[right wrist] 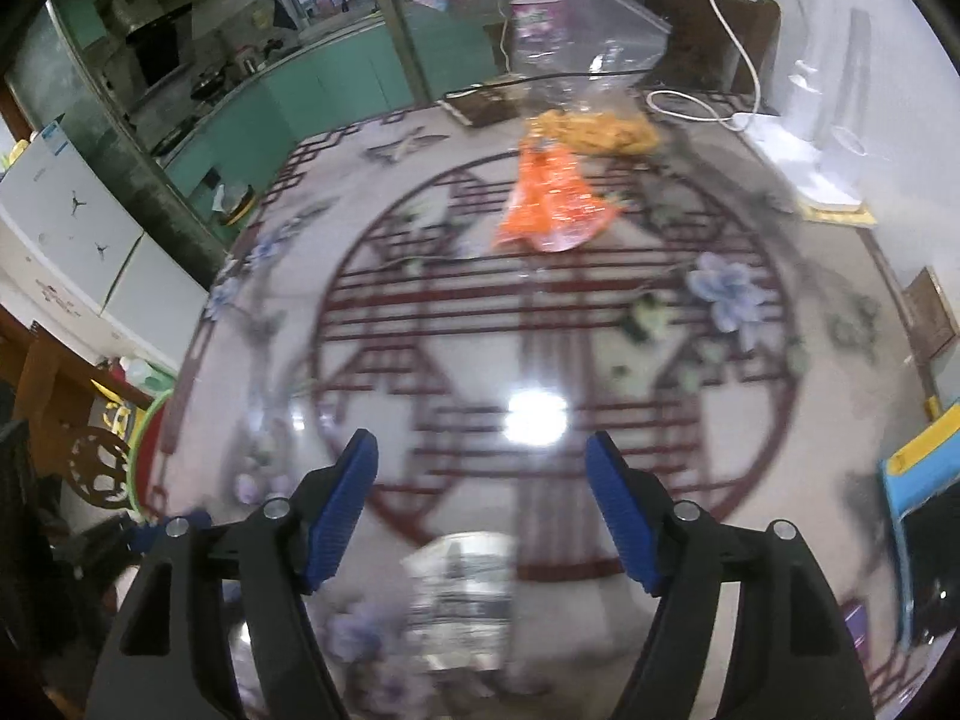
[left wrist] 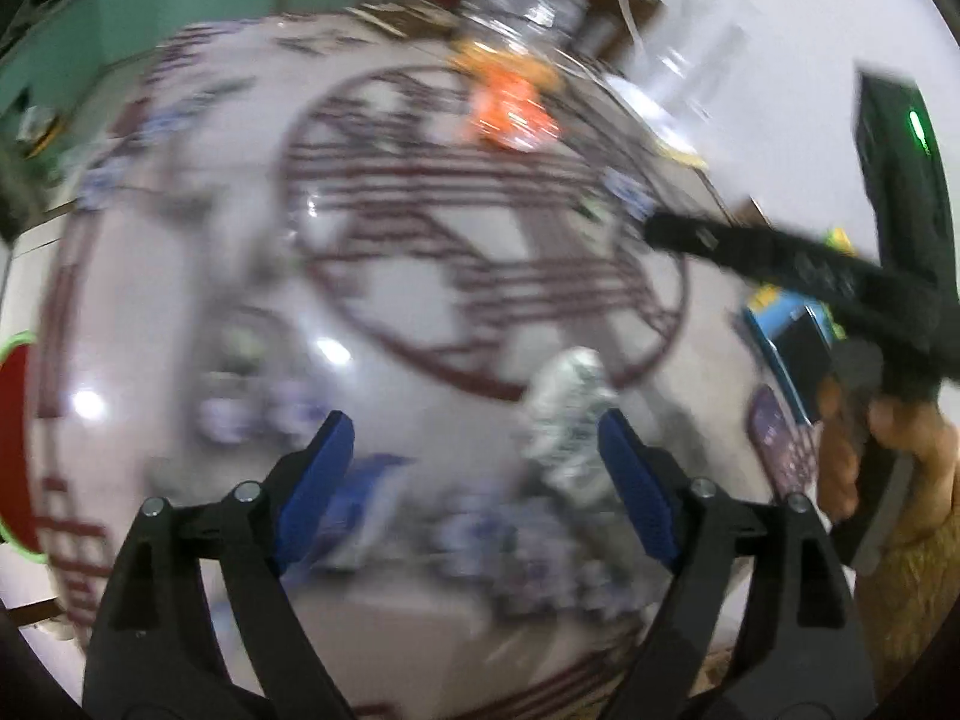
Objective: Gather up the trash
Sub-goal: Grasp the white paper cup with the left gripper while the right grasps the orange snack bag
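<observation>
Both grippers hang over the patterned table point(right wrist: 750, 420). Left gripper point(left wrist: 474, 474): jaws apart, nothing clamped; crumpled white wrapper point(left wrist: 570, 420) lies beside its right finger. Right gripper point(right wrist: 483, 504): jaws apart, empty. Orange wrapper point(right wrist: 552, 204) lies at the table's far side, just before a clear plastic bag point(right wrist: 576, 42).

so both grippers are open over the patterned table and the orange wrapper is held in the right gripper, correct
Not quite. The orange wrapper lies on the table, far ahead of the right gripper, as the right wrist view shows. Both it and the left gripper are open and empty.
</observation>
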{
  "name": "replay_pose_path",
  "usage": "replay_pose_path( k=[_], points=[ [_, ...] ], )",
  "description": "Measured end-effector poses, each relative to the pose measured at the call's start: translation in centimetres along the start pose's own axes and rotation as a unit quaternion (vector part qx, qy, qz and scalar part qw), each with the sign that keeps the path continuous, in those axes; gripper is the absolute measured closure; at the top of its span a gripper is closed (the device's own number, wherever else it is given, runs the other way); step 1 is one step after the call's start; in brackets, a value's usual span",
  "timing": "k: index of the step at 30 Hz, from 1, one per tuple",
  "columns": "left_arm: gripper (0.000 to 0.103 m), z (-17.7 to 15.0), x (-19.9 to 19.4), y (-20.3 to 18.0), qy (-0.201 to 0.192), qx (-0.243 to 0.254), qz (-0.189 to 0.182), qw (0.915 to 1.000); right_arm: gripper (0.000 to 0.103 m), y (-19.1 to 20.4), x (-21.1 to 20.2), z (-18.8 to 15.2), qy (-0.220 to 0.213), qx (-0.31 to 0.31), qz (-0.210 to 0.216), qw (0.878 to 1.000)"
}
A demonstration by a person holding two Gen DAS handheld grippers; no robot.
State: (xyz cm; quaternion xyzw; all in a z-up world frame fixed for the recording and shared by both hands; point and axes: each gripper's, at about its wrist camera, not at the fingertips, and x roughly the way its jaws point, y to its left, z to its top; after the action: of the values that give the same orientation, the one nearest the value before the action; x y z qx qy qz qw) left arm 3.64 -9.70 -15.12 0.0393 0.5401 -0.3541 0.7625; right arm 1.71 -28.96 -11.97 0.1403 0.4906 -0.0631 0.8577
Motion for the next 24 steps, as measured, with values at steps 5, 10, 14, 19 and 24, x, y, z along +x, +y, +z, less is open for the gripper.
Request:
replay_pose_path(
  k=[5,10,14,19,24],
  points=[
    [0.019,-0.1,5.5,-3.6,0.057,-0.004,-0.002,0.9984,0.022,-3.2,1.9,3.4,-0.007,-0.029,-0.010,1.000],
    [0.019,-0.5,9.0,-4.7,0.101,-0.008,-0.010,0.9948,0.020,-5.5,6.5,8.9,-0.012,-0.041,-0.016,0.999],
    [0.019,-0.6,10.3,-4.9,0.113,-0.014,-0.011,0.9934,0.020,-6.1,10.3,12.6,-0.002,-0.049,-0.019,0.999],
    [0.023,-0.2,11.4,-5.1,0.112,-0.009,0.000,0.9937,0.018,-5.9,15.9,16.7,0.022,-0.051,-0.019,0.998],
    [0.042,0.4,11.4,-4.8,0.101,-0.007,0.003,0.9949,0.039,-6.0,20.1,18.0,0.061,-0.041,-0.008,0.997]
  ],
)
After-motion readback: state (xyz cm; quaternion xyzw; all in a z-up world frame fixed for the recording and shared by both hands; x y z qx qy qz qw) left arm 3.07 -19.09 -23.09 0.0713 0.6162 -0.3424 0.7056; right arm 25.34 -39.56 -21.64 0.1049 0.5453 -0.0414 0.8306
